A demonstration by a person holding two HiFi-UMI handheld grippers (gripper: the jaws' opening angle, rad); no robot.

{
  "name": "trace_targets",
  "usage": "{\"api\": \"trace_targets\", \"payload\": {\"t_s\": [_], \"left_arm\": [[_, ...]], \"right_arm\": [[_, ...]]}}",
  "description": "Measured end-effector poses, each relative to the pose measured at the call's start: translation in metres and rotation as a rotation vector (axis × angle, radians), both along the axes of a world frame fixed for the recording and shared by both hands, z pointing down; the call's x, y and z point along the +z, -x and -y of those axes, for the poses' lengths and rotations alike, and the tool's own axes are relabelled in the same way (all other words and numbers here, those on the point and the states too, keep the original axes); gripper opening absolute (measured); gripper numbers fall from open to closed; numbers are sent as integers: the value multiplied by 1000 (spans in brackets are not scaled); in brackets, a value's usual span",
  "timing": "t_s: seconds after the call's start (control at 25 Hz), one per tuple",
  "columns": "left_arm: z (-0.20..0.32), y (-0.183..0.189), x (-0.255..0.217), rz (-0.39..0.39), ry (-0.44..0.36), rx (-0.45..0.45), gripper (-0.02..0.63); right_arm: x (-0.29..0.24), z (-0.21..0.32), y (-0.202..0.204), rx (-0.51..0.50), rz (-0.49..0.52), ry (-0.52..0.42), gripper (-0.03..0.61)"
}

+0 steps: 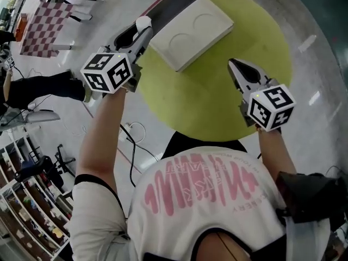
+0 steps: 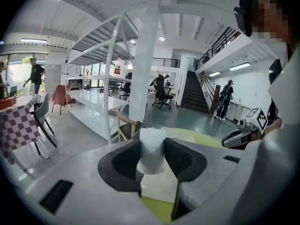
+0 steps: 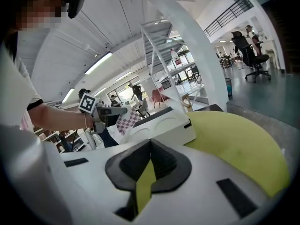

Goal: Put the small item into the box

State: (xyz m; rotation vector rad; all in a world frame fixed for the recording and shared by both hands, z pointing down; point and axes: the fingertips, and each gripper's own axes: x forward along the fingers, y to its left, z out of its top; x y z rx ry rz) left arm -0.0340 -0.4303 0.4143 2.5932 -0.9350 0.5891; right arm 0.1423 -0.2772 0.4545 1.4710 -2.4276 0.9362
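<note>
A small white item (image 1: 143, 20) is pinched at the tip of my left gripper (image 1: 142, 27), which hangs over the table's left edge just left of the white box (image 1: 191, 30). In the left gripper view the item (image 2: 152, 150) stands upright between the dark pads, with the box (image 2: 158, 187) showing just below. The box top is flat with two shallow round dimples. My right gripper (image 1: 232, 64) hovers over the yellow-green round table (image 1: 217, 102), right of the box, jaws shut and empty. From the right gripper view the box (image 3: 161, 128) lies ahead and my left gripper (image 3: 111, 110) beyond it.
A dark flat piece (image 1: 173, 3) lies behind the box at the table's far edge. Cables (image 1: 133, 132) trail on the floor left of the table. A checkered chair (image 1: 46, 26) and shelving (image 1: 32, 200) stand further left. People move in the hall behind.
</note>
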Motion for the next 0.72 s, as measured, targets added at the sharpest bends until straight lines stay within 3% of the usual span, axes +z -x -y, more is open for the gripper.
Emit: {"api": "trace_targets", "payload": {"t_s": [0.16,0.36,0.72], "left_arm": [[-4,-8,37,141,10,41,172],[30,-8,70,249,25,84,172],[32,-29,74,303,42,208,172]], "right_arm": [[24,-19,-3,0,10,3,7],[42,-6,-5,32,9,11,6],[25,-39,-26,169,-27,30,6]]}}
